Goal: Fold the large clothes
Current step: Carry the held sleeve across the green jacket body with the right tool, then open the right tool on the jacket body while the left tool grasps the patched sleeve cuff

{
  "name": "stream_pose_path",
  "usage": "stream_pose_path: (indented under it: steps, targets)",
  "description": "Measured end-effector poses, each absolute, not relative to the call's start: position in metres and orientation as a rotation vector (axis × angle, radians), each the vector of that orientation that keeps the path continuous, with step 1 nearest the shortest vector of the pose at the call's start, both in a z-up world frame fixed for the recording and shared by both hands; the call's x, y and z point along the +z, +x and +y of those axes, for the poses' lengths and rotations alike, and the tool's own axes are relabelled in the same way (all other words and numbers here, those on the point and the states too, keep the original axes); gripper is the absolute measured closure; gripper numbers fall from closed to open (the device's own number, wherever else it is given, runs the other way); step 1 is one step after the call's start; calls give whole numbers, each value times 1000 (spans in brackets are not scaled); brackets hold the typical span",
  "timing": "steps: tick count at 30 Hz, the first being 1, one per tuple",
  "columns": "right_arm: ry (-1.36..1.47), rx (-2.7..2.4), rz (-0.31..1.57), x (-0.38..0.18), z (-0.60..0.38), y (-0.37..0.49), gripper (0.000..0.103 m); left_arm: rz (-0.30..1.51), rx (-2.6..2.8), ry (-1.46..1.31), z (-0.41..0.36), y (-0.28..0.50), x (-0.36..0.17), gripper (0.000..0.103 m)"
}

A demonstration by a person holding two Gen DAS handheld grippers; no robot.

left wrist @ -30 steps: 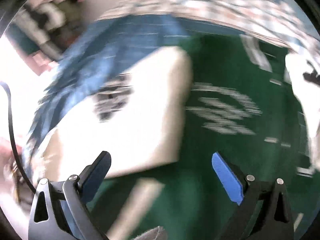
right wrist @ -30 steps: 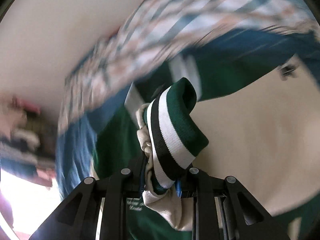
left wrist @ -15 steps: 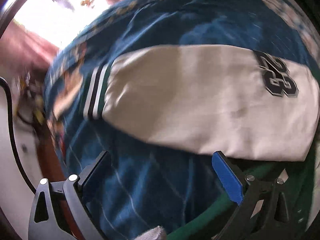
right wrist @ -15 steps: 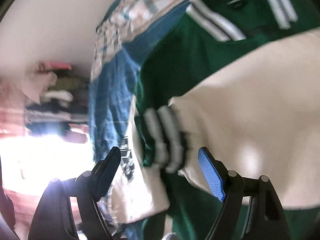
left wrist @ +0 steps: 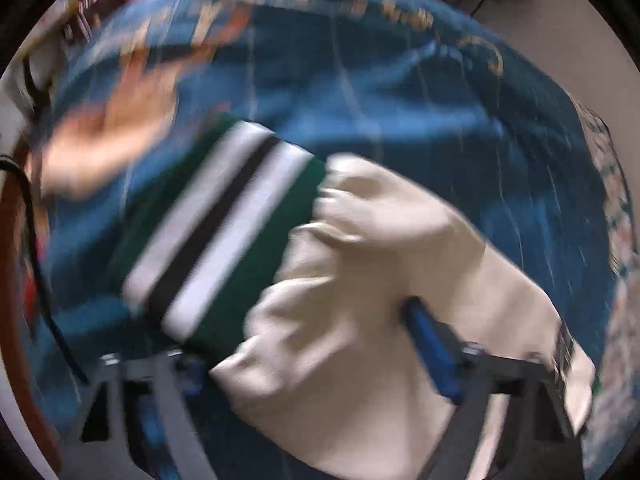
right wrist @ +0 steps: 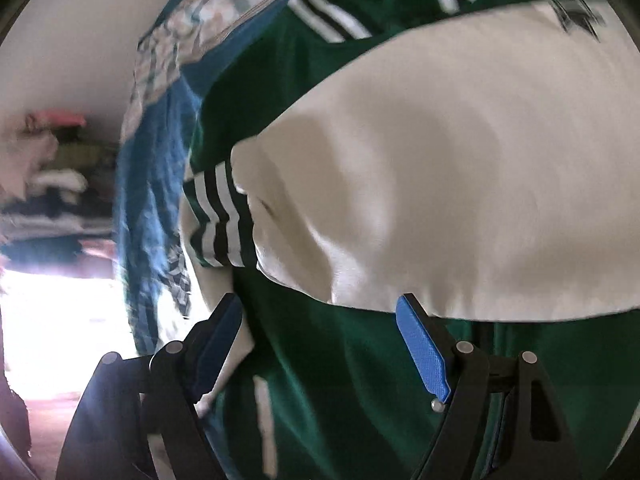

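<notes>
A green jacket (right wrist: 340, 380) with cream sleeves lies on a blue bedspread (left wrist: 400, 100). In the left wrist view, one cream sleeve (left wrist: 360, 280) with its green, white and black striped cuff (left wrist: 216, 232) lies bunched between the fingers of my left gripper (left wrist: 300, 332). Its jaws are closing around the sleeve, and the picture is blurred. In the right wrist view, the other cream sleeve (right wrist: 460, 160) lies folded across the green body, its striped cuff (right wrist: 218, 216) at the left. My right gripper (right wrist: 318, 308) hangs open just above the jacket with nothing gripped.
A patterned cloth (right wrist: 224, 8) edges the blue bedspread (right wrist: 152, 184) along a pale wall (right wrist: 80, 40). A blurred pile of clothes (right wrist: 48, 184) sits at the far left. A black cable (left wrist: 36, 240) runs down the left edge of the left wrist view.
My right gripper let go of the striped cuff and opened; that sleeve now rests across the jacket. My left gripper swept along the other sleeve to its cuff, rolled, and its jaws narrowed.
</notes>
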State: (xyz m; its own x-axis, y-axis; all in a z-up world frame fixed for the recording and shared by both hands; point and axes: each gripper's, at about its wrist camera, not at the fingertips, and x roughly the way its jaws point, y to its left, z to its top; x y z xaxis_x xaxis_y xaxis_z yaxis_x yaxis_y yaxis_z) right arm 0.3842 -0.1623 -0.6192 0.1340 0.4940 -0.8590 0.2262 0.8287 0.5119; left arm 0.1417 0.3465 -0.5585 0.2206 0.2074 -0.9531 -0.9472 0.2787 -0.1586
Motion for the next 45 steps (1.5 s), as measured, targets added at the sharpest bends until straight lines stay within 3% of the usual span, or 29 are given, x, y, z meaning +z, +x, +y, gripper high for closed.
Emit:
stream_pose_path:
  steps: [1,3,7,11,12,13,16,23,25,29,30,32,33,34,40,45]
  targets:
    - [579,207,1447,-618,-154,388,22,1003,1005,-877,354,152,-553,71]
    - [538,228,1434,-615,-138,391,22,985,991,-775,371,180,-541,82]
    - [479,279,1366,-607,-98,409,35,937,920,-600,409,233,-512,84]
    - [318,282,1343,-608,-45,433,35,893,835,-439,435,289,-478,85]
    - [318,269,1364,-616,-39,438,39,884,817,-404,438,305,-470,85]
    - [318,238,1393,-627,-32,443,61,878,805,-385,443,308,-468,85]
    - [285,133,1402,-642,-20,450,91,867,759,-315,441,328,-452,85]
    - [341,208,1301,-603,3,443,97,842,694,-243,414,330,-424,85]
    - [276,247,1346,-612,19,445,97,838,685,-237,410,331,-420,85]
    - [307,270,1459,-634,12,453,93,808,673,-211,393,325,-400,86]
    - [346,280,1465,-630,4,453,86,798,673,-198,387,326,-394,86]
    - [373,247,1448,-610,-18,445,48,766,664,-158,371,321,-380,86]
    - [372,218,1428,-598,-32,439,24,748,658,-131,360,319,-373,86]
    - [357,173,1414,-590,-43,433,18,734,653,-101,349,319,-366,86]
    - [153,-169,1409,-575,-126,398,18,696,507,12,249,330,-334,87]
    - [158,-279,1401,-582,-176,384,17,685,325,90,151,347,-325,88]
